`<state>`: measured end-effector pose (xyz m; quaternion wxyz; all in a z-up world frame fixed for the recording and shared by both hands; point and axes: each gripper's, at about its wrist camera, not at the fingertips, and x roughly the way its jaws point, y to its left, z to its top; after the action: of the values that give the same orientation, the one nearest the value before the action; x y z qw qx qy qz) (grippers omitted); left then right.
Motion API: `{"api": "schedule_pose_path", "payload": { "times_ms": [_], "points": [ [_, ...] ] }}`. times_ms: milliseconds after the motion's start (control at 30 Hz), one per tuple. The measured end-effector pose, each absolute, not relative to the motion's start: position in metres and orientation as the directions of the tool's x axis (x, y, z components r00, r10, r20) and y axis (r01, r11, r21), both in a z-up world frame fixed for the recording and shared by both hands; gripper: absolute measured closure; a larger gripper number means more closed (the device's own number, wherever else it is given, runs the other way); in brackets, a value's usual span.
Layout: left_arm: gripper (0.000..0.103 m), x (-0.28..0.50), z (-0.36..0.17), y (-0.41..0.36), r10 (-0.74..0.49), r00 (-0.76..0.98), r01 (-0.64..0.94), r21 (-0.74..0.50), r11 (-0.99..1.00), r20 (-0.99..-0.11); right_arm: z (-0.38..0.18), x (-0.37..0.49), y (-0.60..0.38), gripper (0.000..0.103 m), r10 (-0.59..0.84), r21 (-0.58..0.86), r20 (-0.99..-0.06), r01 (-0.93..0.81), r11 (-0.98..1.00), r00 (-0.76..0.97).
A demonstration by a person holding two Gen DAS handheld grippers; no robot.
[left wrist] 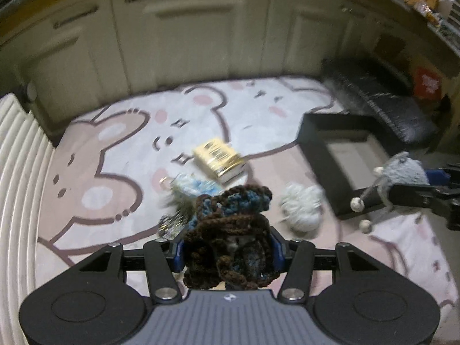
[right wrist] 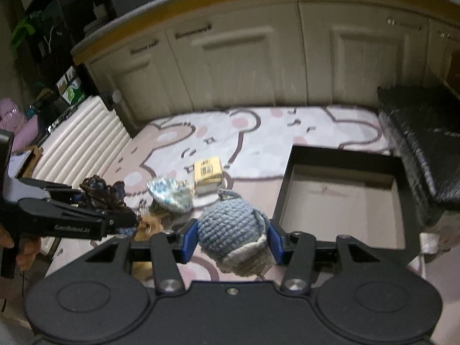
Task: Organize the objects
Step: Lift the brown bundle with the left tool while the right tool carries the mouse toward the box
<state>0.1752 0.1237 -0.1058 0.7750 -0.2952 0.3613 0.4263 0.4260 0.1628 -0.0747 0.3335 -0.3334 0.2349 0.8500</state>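
the left gripper (left wrist: pixel 230 254) is clamped on a brown and blue crochet piece (left wrist: pixel 230 230), blue pads pressing it from both sides. the right gripper (right wrist: pixel 233 240) is clamped on a grey-blue crochet toy (right wrist: pixel 230 224) with a pale bottom part. in the left wrist view this toy shows at 3 o'clock, its thin legs with white balls hanging down. on the bear-pattern mat (left wrist: pixel 115 149), just past the left gripper, a white yarn ball (left wrist: pixel 302 207) lies at 1 o'clock and a blue-white crinkled packet (left wrist: pixel 192 187) at 11 o'clock. farther, at 12 o'clock, is a yellow box (left wrist: pixel 218 158). a black tray (right wrist: pixel 342 198) stands open at 2 o'clock of the right gripper. cream cabinet doors (right wrist: pixel 230 63) are behind all.
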Motion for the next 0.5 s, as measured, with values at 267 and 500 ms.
{"api": "schedule_pose_path", "payload": {
  "times_ms": [267,500],
  "points": [
    [0.049,0.146,-0.135,0.145,0.481,0.244,-0.934,-0.070,0.350,-0.842,-0.094,0.412,0.168,0.051,0.377,0.204,-0.741,-0.720,-0.663,-0.556],
    [0.049,0.118,-0.152,0.155,0.482,0.149,-0.964,-0.017,0.267,-0.863,-0.093,0.407,0.173,0.051,0.380,0.208,-0.736,-0.722,-0.660,-0.560]
  ]
}}
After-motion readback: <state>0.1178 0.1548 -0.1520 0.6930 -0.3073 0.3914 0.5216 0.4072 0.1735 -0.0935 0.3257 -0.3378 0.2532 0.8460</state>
